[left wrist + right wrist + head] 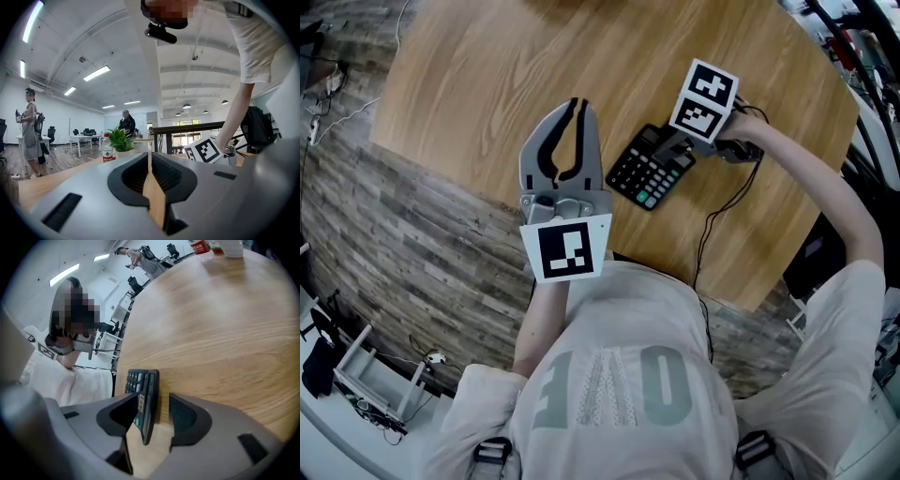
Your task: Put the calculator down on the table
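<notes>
Centre of the head view: our left gripper (577,105), jaws closed together with nothing between them, held over the table (487,84). Just right of it, the calculator (649,169) rests on the wood. Our right gripper (154,401) straddles its end, jaws apart, with a gap showing at the right-hand pad.

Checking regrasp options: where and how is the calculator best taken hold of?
Probably by the calculator end nearest the right gripper, coming in from that side with one pad on the key face, one on the back. It is a thin slab, and that end sits between the open jaws.
</notes>
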`<state>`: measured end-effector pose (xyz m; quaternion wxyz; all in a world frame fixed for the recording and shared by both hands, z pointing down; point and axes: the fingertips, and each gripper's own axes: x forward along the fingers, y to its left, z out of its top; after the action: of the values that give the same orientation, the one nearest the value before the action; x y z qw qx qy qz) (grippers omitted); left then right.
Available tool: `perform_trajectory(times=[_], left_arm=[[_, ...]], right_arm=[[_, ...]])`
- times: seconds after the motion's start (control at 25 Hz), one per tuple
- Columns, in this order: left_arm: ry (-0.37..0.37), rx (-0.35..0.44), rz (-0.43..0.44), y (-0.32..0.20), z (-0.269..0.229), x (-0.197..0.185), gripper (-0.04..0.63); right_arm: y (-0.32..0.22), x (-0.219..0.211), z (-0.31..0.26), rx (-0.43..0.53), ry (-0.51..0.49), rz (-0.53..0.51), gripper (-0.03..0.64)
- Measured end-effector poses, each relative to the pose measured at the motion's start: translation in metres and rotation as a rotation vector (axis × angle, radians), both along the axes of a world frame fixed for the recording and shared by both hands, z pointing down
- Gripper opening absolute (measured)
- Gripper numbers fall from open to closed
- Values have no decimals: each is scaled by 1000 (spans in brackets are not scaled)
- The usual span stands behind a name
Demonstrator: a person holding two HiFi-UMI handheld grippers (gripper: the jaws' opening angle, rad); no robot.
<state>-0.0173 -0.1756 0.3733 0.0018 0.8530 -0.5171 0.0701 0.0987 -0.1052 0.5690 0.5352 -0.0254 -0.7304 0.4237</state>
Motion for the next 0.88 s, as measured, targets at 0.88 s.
perform_trajectory(times=[0.88], left_arm=[[80,228,231,19,-103,41,31]], right_arm=[[-45,63,-176,920,131,437,242]])
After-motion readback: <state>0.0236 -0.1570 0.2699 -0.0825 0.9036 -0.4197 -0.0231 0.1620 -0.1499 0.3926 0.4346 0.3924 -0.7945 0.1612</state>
